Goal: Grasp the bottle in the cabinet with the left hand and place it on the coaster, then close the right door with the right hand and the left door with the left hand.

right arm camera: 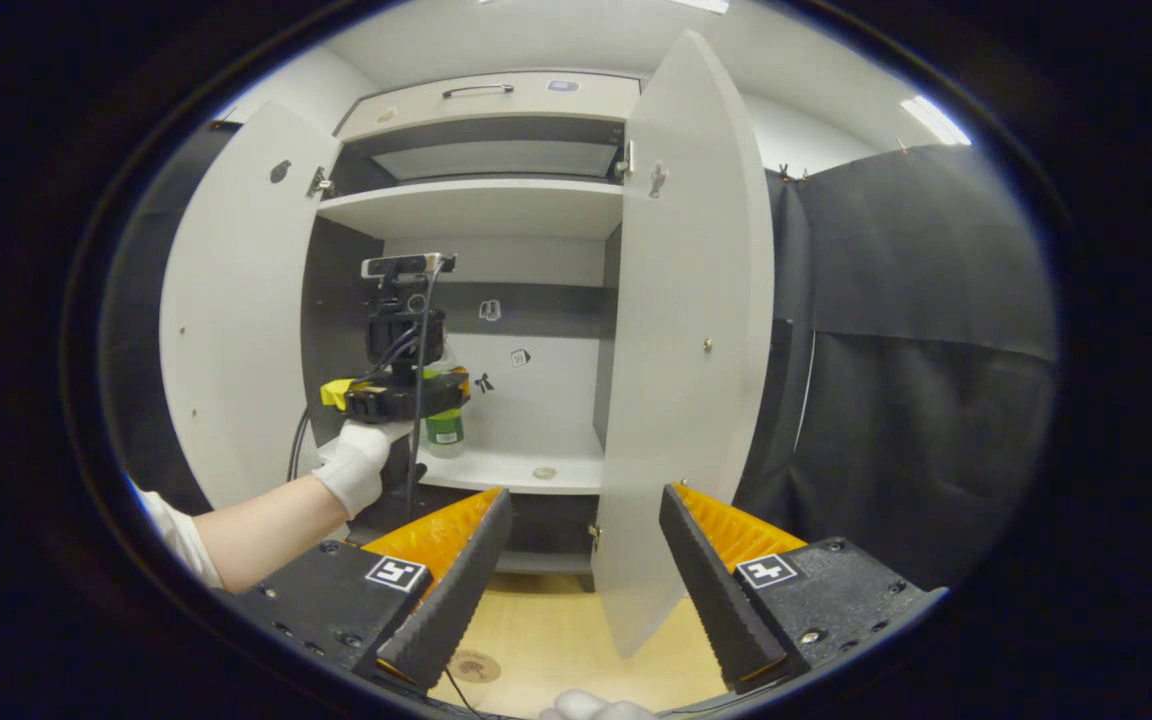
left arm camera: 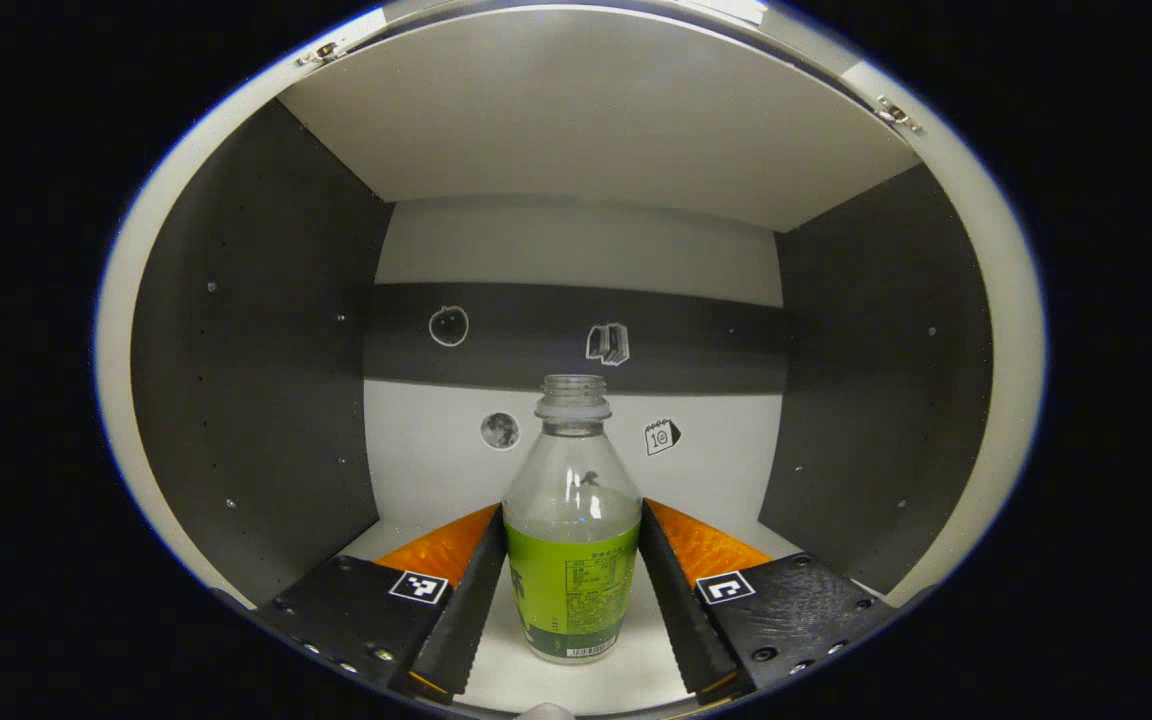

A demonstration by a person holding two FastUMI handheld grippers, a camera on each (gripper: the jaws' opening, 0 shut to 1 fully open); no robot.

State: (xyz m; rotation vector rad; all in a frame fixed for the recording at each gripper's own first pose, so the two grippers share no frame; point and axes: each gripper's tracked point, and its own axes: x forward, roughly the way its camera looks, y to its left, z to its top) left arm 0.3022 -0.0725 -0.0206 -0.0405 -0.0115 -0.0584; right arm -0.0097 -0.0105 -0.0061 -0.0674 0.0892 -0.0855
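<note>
A clear, capless bottle (left arm camera: pixel 572 540) with a green label stands on the cabinet's lower shelf (left arm camera: pixel 496 670). My left gripper (left arm camera: pixel 573 512) is shut on it, one finger pressing each side of the label. The right gripper view shows that gripper (right arm camera: pixel 404 395), held by a gloved hand (right arm camera: pixel 354 468), inside the cabinet with the bottle (right arm camera: pixel 444 428) just beyond it. Both the left door (right arm camera: pixel 236 320) and the right door (right arm camera: pixel 686 350) are swung wide. My right gripper (right arm camera: pixel 584 495) is open and empty in front of the right door's edge. A round coaster (right arm camera: pixel 474 665) lies on the wooden table below.
Dark side walls (left arm camera: pixel 256 370) and an upper shelf (left arm camera: pixel 586 110) box in the bottle. Small stickers dot the cabinet's back panel (left arm camera: pixel 576 330). A small round disc (right arm camera: pixel 544 472) lies on the shelf. Black cloth (right arm camera: pixel 916 350) hangs to the right of the cabinet.
</note>
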